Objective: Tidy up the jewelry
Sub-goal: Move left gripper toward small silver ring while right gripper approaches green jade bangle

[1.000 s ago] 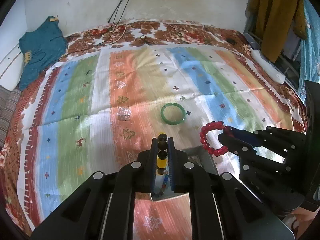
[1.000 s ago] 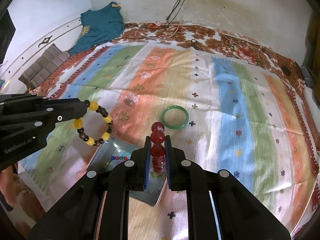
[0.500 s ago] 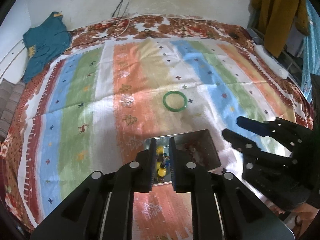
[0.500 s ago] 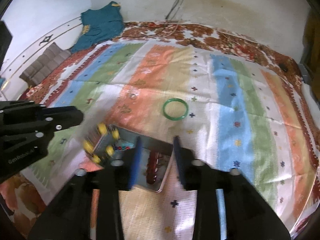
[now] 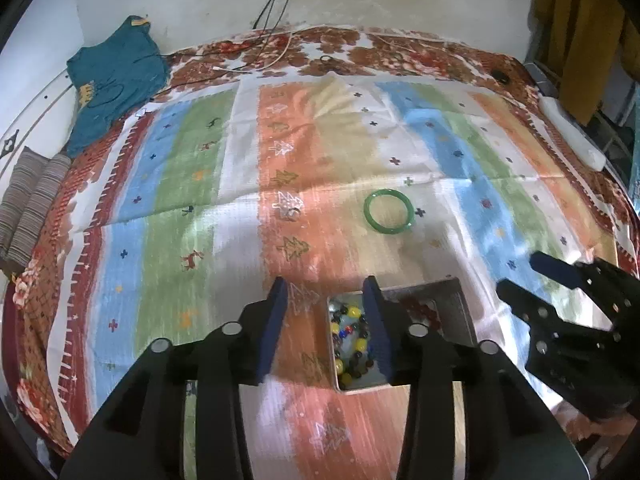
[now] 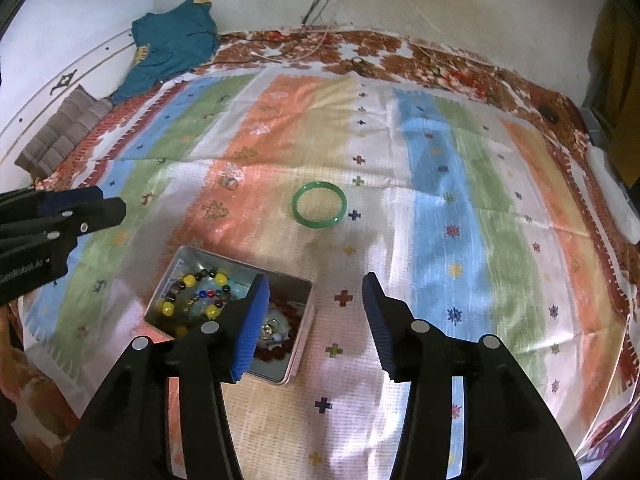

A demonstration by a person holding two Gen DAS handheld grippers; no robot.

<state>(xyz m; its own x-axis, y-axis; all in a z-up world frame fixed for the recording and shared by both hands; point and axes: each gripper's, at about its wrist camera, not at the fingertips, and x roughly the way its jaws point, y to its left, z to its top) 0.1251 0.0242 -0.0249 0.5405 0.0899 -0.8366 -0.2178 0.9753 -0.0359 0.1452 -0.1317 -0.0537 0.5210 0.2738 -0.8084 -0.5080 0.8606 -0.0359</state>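
A metal tin (image 6: 182, 258) lies on the striped cloth; it also shows in the left wrist view (image 5: 452, 300). Inside it lie a yellow-and-dark bead bracelet (image 6: 192, 280), also seen in the left wrist view (image 5: 352, 332), and a red bead bracelet (image 6: 288, 316), partly hidden by my right finger. A green bangle (image 6: 319, 204) lies on the cloth beyond the tin; the left wrist view shows it too (image 5: 388, 211). My left gripper (image 5: 324, 292) is open and empty above the tin's left end. My right gripper (image 6: 314, 294) is open and empty above the tin's right edge.
A small silvery ring (image 5: 291, 212) lies on the cloth left of the bangle. A teal garment (image 5: 114, 80) and a folded striped cloth (image 5: 32, 200) lie at the far left. Cables (image 5: 272, 60) run along the back. A white object (image 5: 572, 136) lies at the right edge.
Both grippers opened. The yellow-and-dark bracelet dropped from my left gripper into the tin, and the red bracelet dropped from my right gripper into the tin.
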